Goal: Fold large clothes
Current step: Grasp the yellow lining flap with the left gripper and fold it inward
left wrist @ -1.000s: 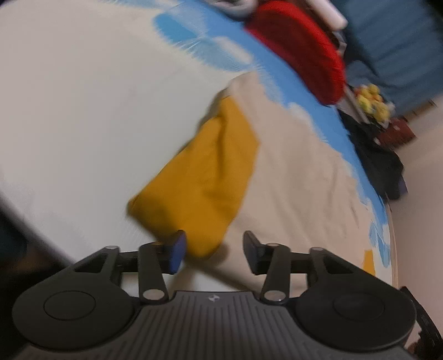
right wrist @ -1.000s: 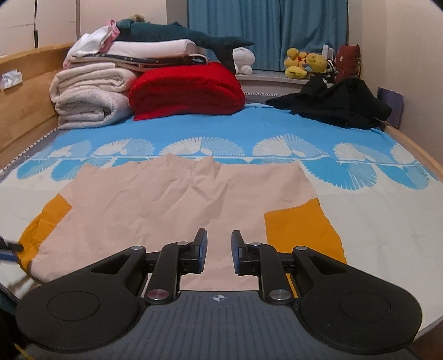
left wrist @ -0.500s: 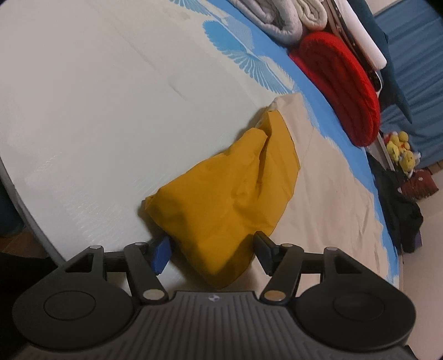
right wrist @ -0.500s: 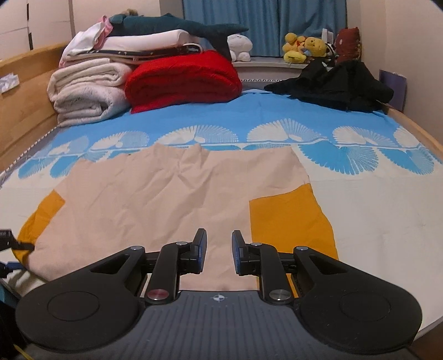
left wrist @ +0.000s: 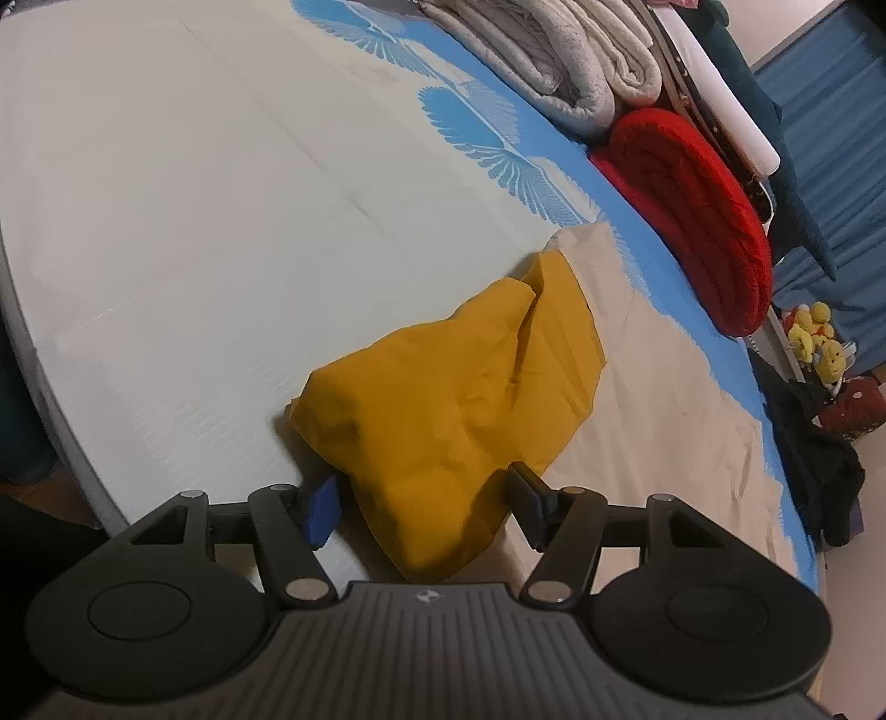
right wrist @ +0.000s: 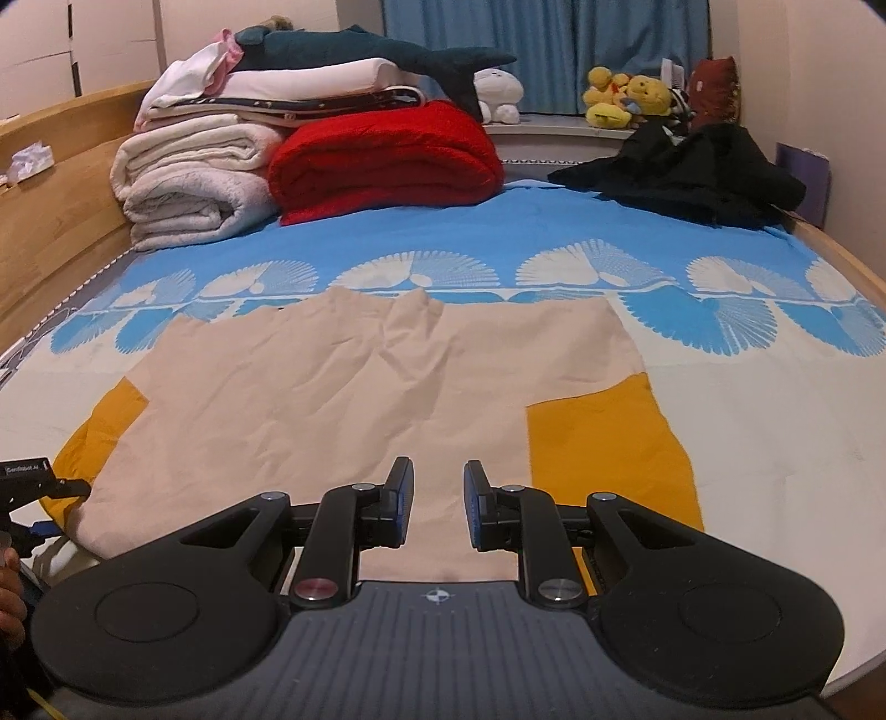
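Observation:
A beige shirt (right wrist: 360, 399) with mustard-yellow sleeves lies spread flat on the bed. Its left sleeve (left wrist: 454, 399) is bunched and rumpled. My left gripper (left wrist: 423, 509) is open, and the end of that sleeve lies between its fingers without being pinched. In the right wrist view the same sleeve (right wrist: 105, 426) shows at far left, with the left gripper (right wrist: 33, 482) at its tip. The right sleeve (right wrist: 603, 443) lies flat. My right gripper (right wrist: 438, 498) hovers over the beige body near the front edge. Its jaws stand narrowly apart with nothing between them.
Folded white blankets (right wrist: 188, 183), a red blanket (right wrist: 387, 160) and a plush shark (right wrist: 376, 50) are stacked at the head of the bed. A black garment (right wrist: 698, 171) lies at the back right, near plush toys (right wrist: 626, 94). The mattress edge (left wrist: 33, 332) runs left of the sleeve.
My left gripper has dropped toward the yellow sleeve, rolled, and spread its jaws wider, so the sleeve end now sits between its fingers. The right gripper has barely moved.

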### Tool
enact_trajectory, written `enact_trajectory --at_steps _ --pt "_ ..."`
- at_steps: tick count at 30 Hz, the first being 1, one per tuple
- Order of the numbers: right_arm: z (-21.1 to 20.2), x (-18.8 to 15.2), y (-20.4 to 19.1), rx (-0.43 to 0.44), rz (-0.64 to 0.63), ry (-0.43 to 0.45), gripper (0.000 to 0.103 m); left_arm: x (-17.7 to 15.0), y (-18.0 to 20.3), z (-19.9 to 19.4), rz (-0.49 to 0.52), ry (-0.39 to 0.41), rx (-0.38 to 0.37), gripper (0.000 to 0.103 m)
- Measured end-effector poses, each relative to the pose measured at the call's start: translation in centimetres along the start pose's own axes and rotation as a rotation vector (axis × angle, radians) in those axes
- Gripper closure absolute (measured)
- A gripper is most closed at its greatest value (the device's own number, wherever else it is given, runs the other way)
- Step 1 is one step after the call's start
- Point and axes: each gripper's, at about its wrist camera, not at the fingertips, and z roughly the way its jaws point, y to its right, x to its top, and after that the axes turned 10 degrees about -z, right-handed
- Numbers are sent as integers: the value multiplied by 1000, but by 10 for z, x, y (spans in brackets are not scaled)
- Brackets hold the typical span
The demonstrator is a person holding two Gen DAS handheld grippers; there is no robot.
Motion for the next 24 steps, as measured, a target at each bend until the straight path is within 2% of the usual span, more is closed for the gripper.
enact_trajectory --at_steps 2,4,5,7,8,9,12,13,15,18,20,21,24 --pt "2 1 -4 1 -8 -4 83 2 -1 1 -4 -7 -15 37" --pt "4 1 -7 3 -15 -6 83 6 -2 -1 -18 -6 -33 54" --pt "5 2 -8 4 -17 -8 83 7 -3 -6 -35 8 -57 57" --pt "6 2 -10 5 -19 -11 83 6 -3 -13 -26 38 -131 56" --pt "8 2 -12 7 -22 -13 83 4 -1 -9 25 28 -107 54" --pt "9 2 -14 8 -28 -16 83 2 -2 1 59 -11 -31 53" --pt "13 2 -20 10 -43 -26 83 6 -15 3 -95 -18 -96 52" --pt "13 2 -21 11 -42 -28 83 5 -14 4 -92 -25 -113 51" --pt "15 3 -25 24 -45 -31 83 2 -9 10 -42 -37 -86 51" --pt "21 4 -37 51 -69 -39 83 5 -16 14 -124 -42 -115 51" --pt "24 5 -46 80 -71 -44 83 4 -15 16 -116 -38 -119 51" --pt "26 6 -51 98 -72 -46 83 6 -13 17 -108 -34 -117 53" --pt "34 9 -65 133 -76 -56 83 10 -9 14 -87 -10 -116 78"
